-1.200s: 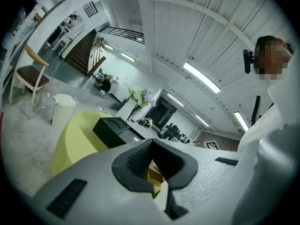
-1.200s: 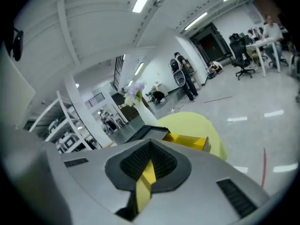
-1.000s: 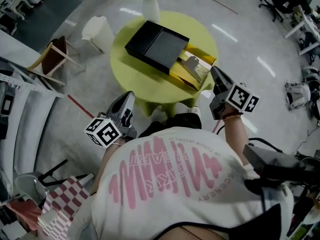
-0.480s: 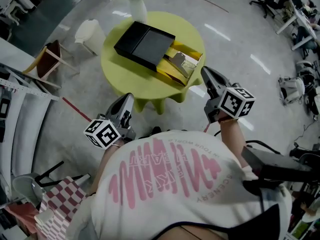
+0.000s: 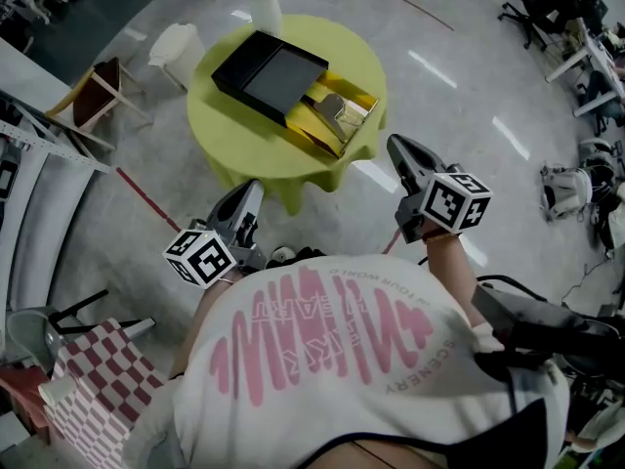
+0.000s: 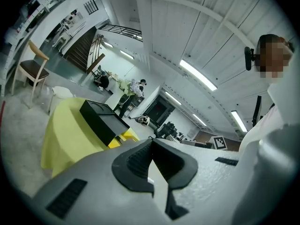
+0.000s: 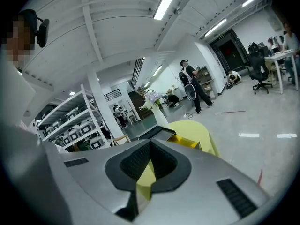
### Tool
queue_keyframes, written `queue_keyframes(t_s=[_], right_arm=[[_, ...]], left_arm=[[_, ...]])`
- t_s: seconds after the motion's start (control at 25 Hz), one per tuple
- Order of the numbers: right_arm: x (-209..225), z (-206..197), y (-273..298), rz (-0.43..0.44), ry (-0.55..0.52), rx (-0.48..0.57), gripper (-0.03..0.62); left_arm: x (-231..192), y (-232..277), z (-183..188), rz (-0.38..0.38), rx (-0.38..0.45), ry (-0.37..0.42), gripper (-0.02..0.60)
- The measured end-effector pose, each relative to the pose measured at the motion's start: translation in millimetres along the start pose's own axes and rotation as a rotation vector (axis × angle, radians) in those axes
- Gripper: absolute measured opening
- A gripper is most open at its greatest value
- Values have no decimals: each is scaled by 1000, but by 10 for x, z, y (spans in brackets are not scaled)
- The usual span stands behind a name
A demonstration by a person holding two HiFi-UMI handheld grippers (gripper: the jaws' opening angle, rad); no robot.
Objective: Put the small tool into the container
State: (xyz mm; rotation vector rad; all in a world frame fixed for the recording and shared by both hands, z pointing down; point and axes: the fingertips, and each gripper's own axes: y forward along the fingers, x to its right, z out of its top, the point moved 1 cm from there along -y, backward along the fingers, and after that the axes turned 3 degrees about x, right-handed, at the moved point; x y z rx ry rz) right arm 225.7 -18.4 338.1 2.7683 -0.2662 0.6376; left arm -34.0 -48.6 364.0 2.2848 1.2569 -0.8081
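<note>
Both left tongs and right tongs were pressed together, empty, well short of the table at twelve o'clock. The shiny small tool seemingly lay inside the yellow container; apparently only checking remained.

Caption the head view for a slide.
Left tongs and right tongs, shut and empty, short of the yellow table bearing a half-open box.

The yellow container lies open near the round desk's right edge, half inside a black sleeve. The silvery small tool rests in it.
</note>
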Motion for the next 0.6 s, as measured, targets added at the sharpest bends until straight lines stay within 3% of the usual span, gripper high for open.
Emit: queue_keyframes(t_s=[0.6], right_arm=[[300,-81,-451,38,-42,-57,6]], left_arm=[[459,93,-424,26,25,-4,8]])
